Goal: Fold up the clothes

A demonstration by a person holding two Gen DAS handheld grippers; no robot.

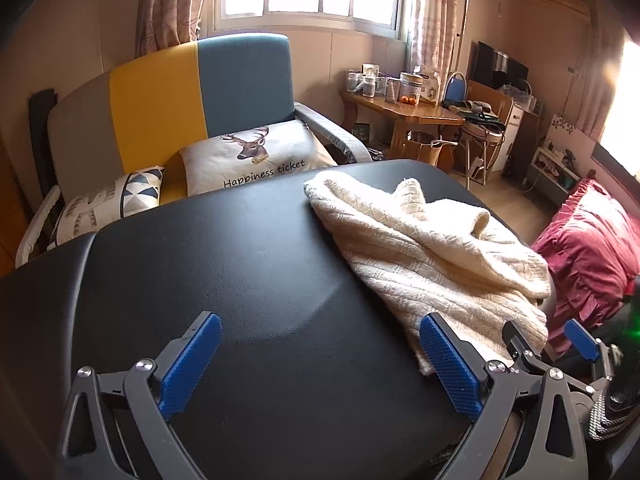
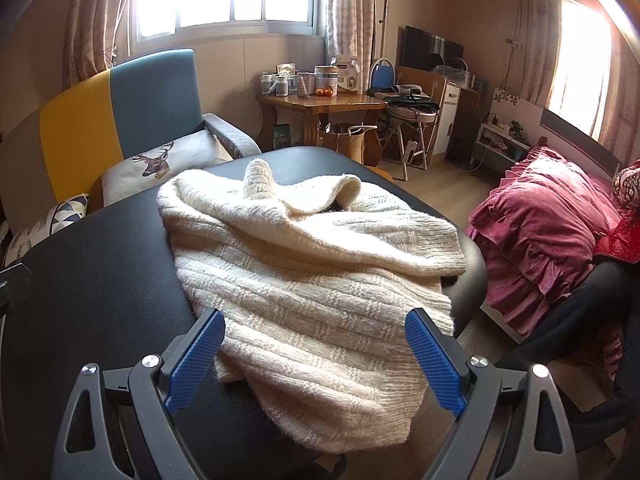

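Cream knit sweater [image 2: 304,280] lengthwise away across black table [image 2: 100,280]; both tools [image 1: 320,364] [image 2: 316,356] spread wide, empty.

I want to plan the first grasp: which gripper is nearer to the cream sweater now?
Right. The right gripper is open directly over the cream sweater's near edge. The left gripper is open over the bare black table, with the sweater off to its right.

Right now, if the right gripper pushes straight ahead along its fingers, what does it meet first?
The cream knit sweater. The right gripper is open, and its near hem already lies between the fingers, bunched on the black table. Depth is unclear, but contact looks almost immediate.
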